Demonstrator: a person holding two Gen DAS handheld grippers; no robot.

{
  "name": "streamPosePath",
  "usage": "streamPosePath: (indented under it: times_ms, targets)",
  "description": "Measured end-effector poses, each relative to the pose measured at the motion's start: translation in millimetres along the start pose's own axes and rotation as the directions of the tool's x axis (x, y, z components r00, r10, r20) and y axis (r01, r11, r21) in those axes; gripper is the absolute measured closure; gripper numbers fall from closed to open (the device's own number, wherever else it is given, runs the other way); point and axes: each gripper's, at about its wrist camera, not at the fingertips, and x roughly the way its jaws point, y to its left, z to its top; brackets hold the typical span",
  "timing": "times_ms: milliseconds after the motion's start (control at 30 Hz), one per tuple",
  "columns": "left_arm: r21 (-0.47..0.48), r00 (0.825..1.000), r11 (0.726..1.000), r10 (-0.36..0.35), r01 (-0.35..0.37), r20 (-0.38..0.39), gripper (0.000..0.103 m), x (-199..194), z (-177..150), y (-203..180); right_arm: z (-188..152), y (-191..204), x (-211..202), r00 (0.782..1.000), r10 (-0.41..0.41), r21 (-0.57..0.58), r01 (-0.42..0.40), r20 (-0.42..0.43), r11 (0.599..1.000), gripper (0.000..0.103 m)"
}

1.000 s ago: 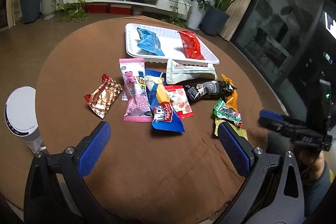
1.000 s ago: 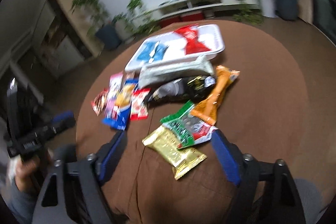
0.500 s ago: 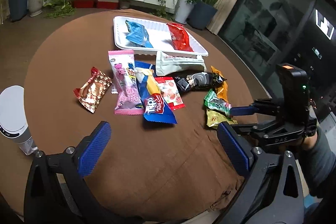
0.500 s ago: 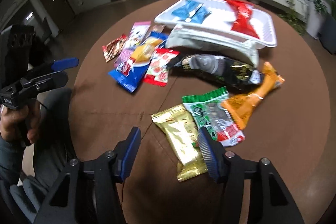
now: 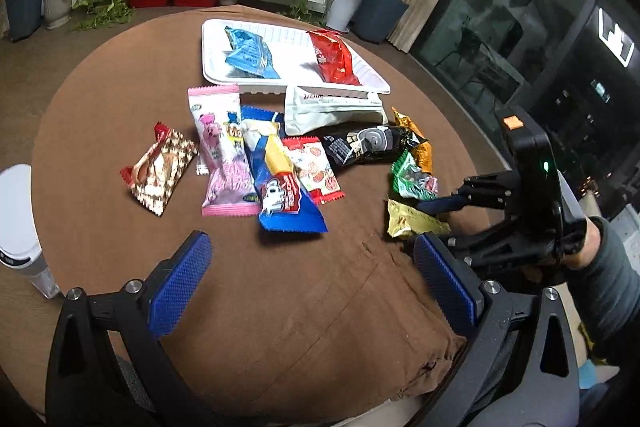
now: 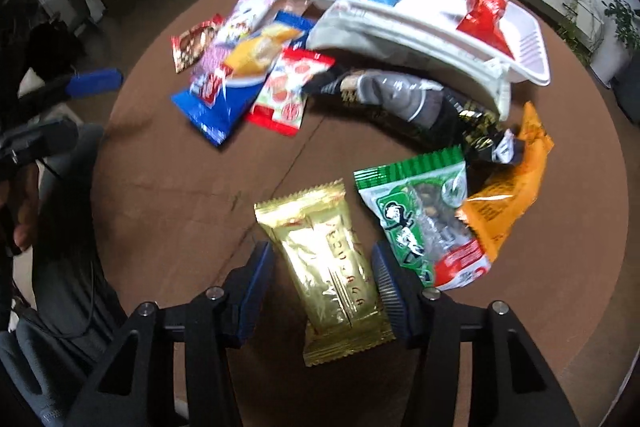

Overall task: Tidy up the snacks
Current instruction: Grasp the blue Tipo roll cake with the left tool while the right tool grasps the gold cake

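Round brown table (image 5: pixel 320 307) under everything. White tray (image 5: pixel 294 83) at the far side, with a blue bag (image 5: pixel 248 55) and a red bag (image 5: pixel 334 57) inside. Left gripper (image 5: pixel 312 283) wide open, holding nothing. Right gripper (image 6: pixel 324 291) open around the gold snack pack (image 6: pixel 336 279), pads not squeezing.

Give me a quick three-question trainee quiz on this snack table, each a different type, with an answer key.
1. True or false: the white tray holds two packets.
2. Which packet lies between the right gripper jaws? A) gold packet B) green packet C) pink packet
3. Fill in: the left gripper hovers with its jaws ____.

Key: 1 true; 2 A; 3 open.
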Motion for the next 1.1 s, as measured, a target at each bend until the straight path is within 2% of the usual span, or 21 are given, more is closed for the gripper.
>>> streamPosePath:
  times_ms: [100,167,233,267,367,533,600,800,1100]
  targets:
    - [0.014,0.999,0.999,0.035,-0.034,-0.006,0.001,7.5,9.8,-6.5,-3.1,5.1,-0.5,1.0,-0.003,-0.011,0.003,0.004,1.0,0.047]
    - [0.014,0.998,0.998,0.058,-0.058,-0.011,0.001,14.3,16.8,-9.1,-5.4,7.2,-1.7,1.0,0.001,-0.001,-0.001,0.011,1.0,0.052]
    - [0.024,0.996,0.996,0.082,-0.081,-0.022,0.006,24.0,25.4,-11.7,-8.5,10.8,-3.1,1.0,-0.007,-0.001,0.007,0.017,1.0,0.06]
    - [0.031,0.995,0.995,0.092,-0.091,-0.027,0.014,27.1,27.9,-12.8,-10.2,12.4,-4.0,1.0,-0.011,0.001,0.011,0.02,1.0,0.063]
    - [0.067,0.992,0.991,0.118,-0.115,-0.044,0.023,40.2,39.8,-18.7,-15.1,18.1,-6.5,0.999,-0.018,0.009,0.017,0.028,1.0,0.065]
    - [0.09,0.986,0.986,0.146,-0.139,-0.077,0.026,61.3,55.7,-18.7,-14.0,18.4,-8.6,0.999,-0.005,0.043,0.004,0.04,0.999,0.065]
    - [0.099,0.984,0.986,0.145,-0.135,-0.105,0.04,71.7,60.4,-17.2,-12.4,17.5,-7.6,0.999,0.001,0.052,-0.003,0.044,0.999,0.065]
    - [0.1,0.973,0.985,0.155,-0.139,-0.171,0.064,94.2,62.8,-5.2,-9.9,14.9,-6.2,0.998,0.01,0.065,-0.014,0.064,0.998,0.065]
    - [0.09,0.954,0.981,0.191,-0.174,-0.231,0.066,117.2,68.8,6.5,-14.5,12.5,-8.6,0.997,0.007,0.075,-0.013,0.076,0.997,0.065]
